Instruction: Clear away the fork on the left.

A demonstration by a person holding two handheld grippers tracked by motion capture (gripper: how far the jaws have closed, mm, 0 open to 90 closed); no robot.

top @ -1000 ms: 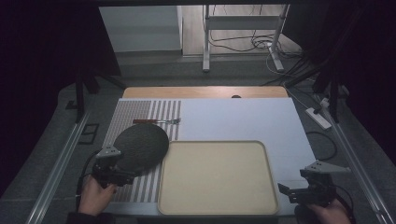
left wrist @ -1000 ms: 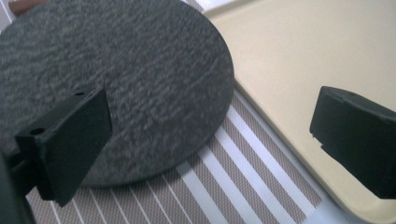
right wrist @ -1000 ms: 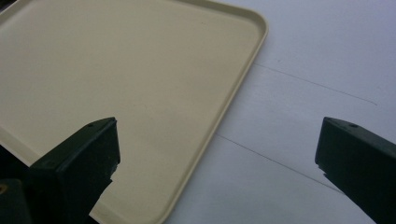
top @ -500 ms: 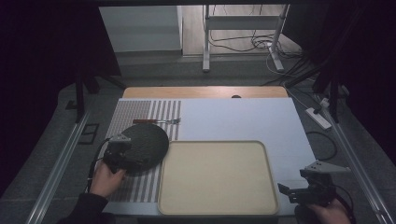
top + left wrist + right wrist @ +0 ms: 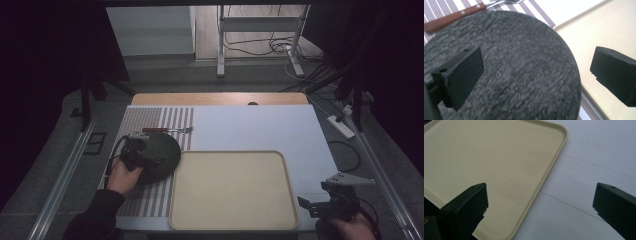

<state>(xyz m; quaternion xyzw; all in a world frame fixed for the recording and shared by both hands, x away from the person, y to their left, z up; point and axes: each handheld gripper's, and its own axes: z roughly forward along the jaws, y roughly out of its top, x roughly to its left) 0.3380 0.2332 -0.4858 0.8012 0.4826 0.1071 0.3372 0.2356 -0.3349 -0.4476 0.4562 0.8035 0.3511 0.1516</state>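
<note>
Since the earlier frame, left hand-held gripper (image 5: 141, 152) has advanced over the round dark grey stone-textured plate (image 5: 159, 156), jaws spread. Plate lies on striped mat (image 5: 145, 122), touching beige rectangular tray (image 5: 232, 190). Right hand-held gripper (image 5: 320, 205) unmoved, jaws spread, at tabletop (image 5: 260, 125) corner.

We see a dim high view — dark, nearly black surroundings at both sides, with the white mat (image 5: 260, 127) and the floor beyond the brightest parts. It is soft and grainy. The gripper views are brighter and evenly lit, with no glare; the plate (image 5: 506, 67) shows crisp texture, while the near jaws blur slightly. The tray (image 5: 486, 165) casts hardly any shadow.
</note>
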